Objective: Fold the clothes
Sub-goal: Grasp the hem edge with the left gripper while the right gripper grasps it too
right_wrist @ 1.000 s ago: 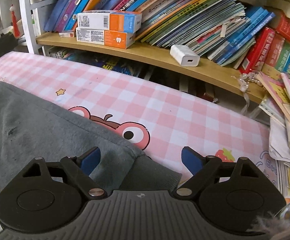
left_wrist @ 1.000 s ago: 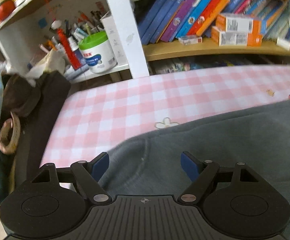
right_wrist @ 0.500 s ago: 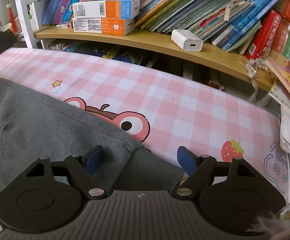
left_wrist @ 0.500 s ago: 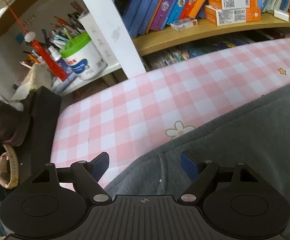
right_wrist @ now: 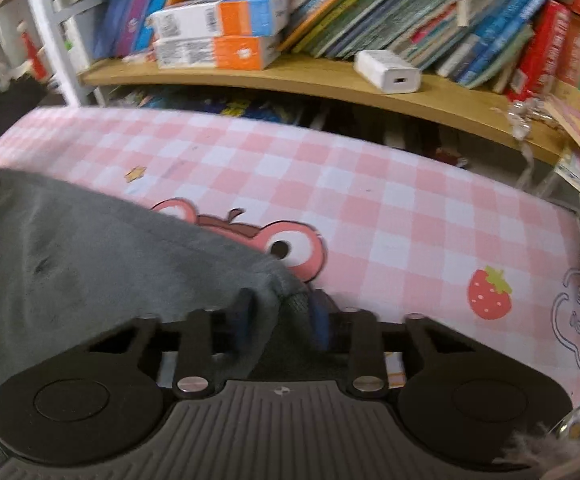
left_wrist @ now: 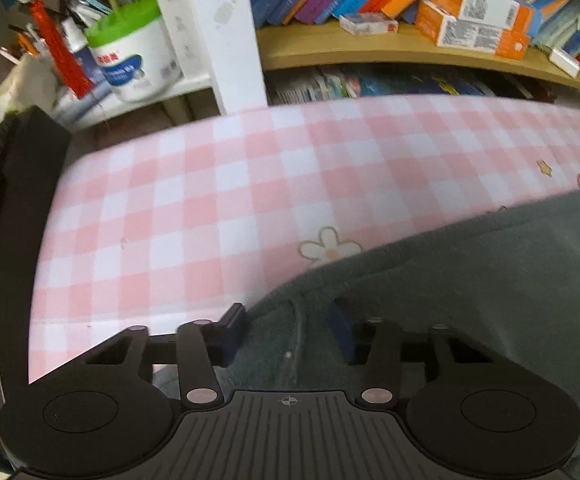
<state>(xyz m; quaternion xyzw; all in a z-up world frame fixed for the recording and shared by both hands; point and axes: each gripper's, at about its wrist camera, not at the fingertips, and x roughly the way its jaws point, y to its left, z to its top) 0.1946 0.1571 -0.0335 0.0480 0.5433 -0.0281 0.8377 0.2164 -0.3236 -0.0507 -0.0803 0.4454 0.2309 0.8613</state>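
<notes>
L wrist view only: green-lidded tub (left_wrist: 132, 50) and pens on a white shelf past the pink checked cloth's (left_wrist: 194, 216) left end, black bag beside that edge. R wrist view only: white charger (right_wrist: 388, 71) on the wooden shelf (right_wrist: 314, 78), strawberry print (right_wrist: 489, 293) nr the cloth's right end, paper stack at that edge. Bare cloth runs along the far edge in both. Grey garment (left_wrist: 470, 292) covers the near side. Left gripper (left_wrist: 288, 330) half-spread, pads straddling the garment's left corner w/ a seam between. Right gripper (right_wrist: 280, 318) narrowed, pinching garment's bunched right corner.
</notes>
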